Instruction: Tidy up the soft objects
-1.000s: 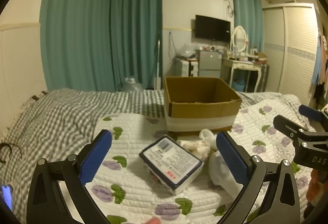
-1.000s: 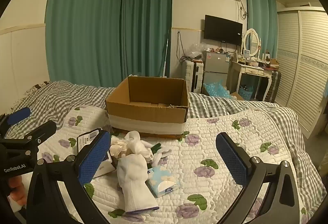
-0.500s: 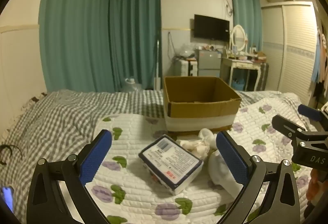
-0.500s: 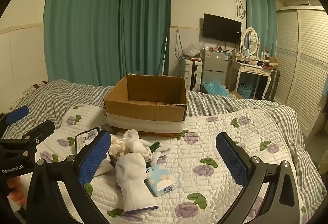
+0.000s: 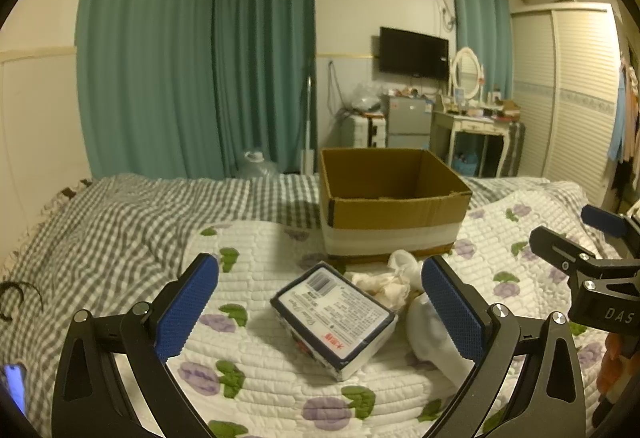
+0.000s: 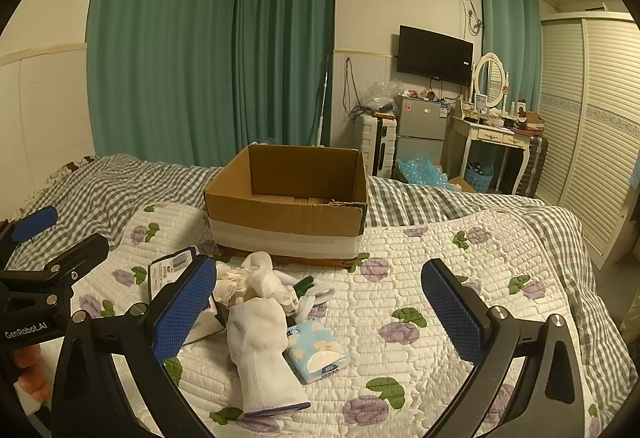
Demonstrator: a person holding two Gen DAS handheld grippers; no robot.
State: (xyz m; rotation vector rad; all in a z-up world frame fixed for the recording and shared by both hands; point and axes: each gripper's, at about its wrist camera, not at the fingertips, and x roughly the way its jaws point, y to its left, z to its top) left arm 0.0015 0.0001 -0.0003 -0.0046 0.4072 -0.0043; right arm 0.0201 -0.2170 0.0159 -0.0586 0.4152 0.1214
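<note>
Both views have barely shifted; left gripper point(image 5: 320, 302) and right gripper point(image 6: 318, 304) hang spread apart, empty, over the quilt point(image 6: 460, 278), where white glove point(image 6: 262, 354), tissue pack point(image 6: 318, 352), boxed pack point(image 5: 334, 320) lie before the cardboard box point(image 6: 286, 215), interior mostly hidden

Tissue box point(image 6: 172, 274) — half behind finger

Black left claw point(image 5: 320, 302), blue textured pads point(image 5: 186, 304), silver screws, white lettering

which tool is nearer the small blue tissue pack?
Right. The right tool hovers open just short of the small blue tissue pack. The left tool hovers open over the tissue box, farther to the left.
</note>
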